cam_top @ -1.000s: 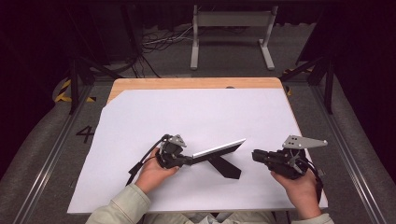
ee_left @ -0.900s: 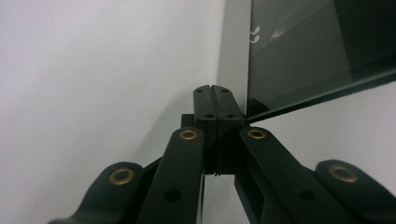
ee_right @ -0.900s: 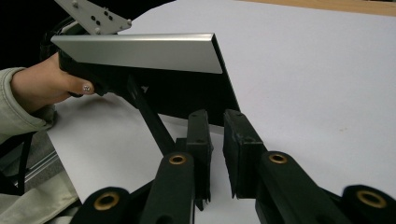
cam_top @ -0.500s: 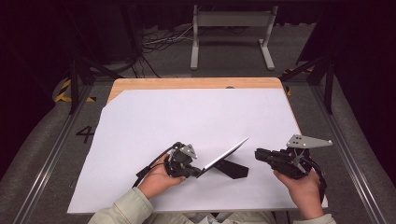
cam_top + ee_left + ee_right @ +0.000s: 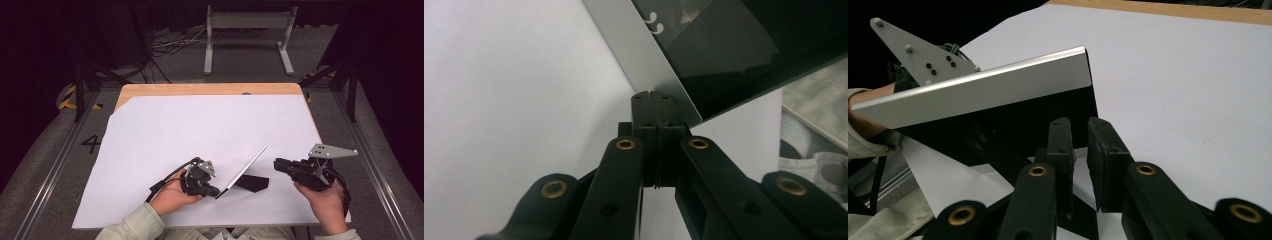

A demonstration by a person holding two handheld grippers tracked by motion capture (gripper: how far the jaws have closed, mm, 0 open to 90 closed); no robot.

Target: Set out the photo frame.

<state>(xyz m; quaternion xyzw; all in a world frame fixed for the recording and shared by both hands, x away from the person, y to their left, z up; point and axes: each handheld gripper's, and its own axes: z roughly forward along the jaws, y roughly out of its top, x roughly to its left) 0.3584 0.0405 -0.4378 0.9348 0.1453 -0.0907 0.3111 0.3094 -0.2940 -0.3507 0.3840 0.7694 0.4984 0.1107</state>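
While left claw stays clenched on tablet lower corner, long edge slants toward upper right; right claw, released, sits just right.

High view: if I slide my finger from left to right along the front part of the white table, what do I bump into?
Left hand-held gripper → tilted silver panel, pinched at its lower corner → black stand piece lying on the white sheet → right hand-held gripper, apart from the panel.

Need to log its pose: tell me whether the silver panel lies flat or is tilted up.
Tilted up. The silver panel slants off the white sheet, its near corner clamped in the left gripper, its far edge raised.
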